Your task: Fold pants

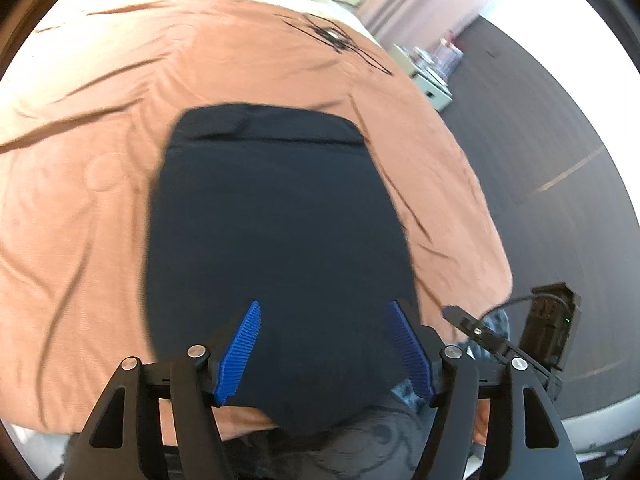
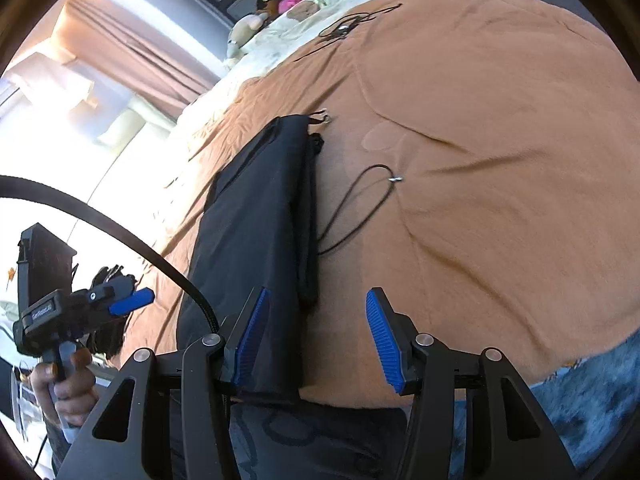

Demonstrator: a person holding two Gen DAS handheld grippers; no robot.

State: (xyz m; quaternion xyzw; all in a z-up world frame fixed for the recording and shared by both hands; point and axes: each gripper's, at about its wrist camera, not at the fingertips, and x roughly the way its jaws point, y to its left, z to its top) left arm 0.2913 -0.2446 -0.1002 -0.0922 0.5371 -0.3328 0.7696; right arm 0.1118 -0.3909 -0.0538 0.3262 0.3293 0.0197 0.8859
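Left tongs (image 1: 324,344), wide open and empty, hang over the near end of the dark pants (image 1: 276,248), which stretch lengthwise straight away across the bed (image 1: 80,200); right tongs (image 2: 316,336), likewise open and empty, sit beside their right edge.

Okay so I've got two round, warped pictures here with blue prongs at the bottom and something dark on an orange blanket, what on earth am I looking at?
Each picture comes from a fisheye camera on a hand-held gripper, looking along its two blue-padded fingers. One view is the left gripper, the other the right gripper. A person carries them: in the right view you see their hand gripping the left tool. Dark pants lie folded on an orange blanket covering a bed. Both grippers are open, holding nothing. A thin black cord lies beside the pants.
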